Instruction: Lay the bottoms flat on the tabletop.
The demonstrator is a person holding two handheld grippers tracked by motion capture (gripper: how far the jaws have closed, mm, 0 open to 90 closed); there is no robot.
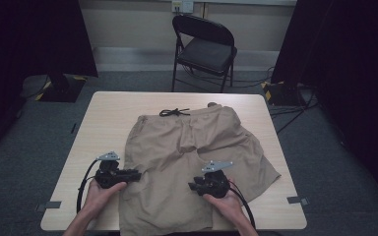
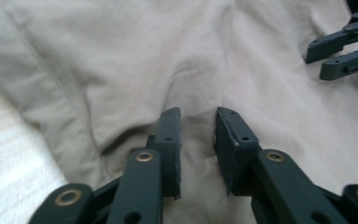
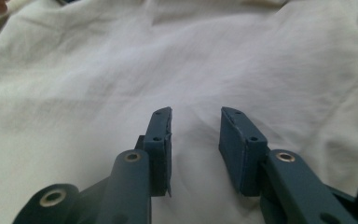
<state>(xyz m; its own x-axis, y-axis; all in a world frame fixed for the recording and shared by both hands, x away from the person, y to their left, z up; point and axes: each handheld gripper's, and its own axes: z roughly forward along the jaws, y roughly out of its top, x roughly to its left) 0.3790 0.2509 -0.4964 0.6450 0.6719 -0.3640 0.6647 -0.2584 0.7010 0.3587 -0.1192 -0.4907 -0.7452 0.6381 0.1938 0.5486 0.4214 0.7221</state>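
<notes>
A pair of tan shorts (image 1: 192, 147) lies spread on a light wooden table (image 1: 108, 113), its waistband and black drawstring (image 1: 173, 112) at the far side. My left gripper (image 1: 139, 174) rests low at the left leg's outer edge and points right. In the left gripper view its jaws (image 2: 198, 116) stand apart just over wrinkled cloth (image 2: 144, 56), with the other gripper (image 2: 340, 51) at the upper right. My right gripper (image 1: 191, 187) sits over the near part of the shorts and points left. Its jaws (image 3: 196, 114) are open above the fabric (image 3: 168, 60) and pinch nothing.
A black folding chair (image 1: 204, 49) stands beyond the table's far edge. Bare tabletop (image 2: 9, 177) shows to the left of the shorts. Dark curtains flank the room and cables run along the floor at the right. The near leg hems reach the table's front edge.
</notes>
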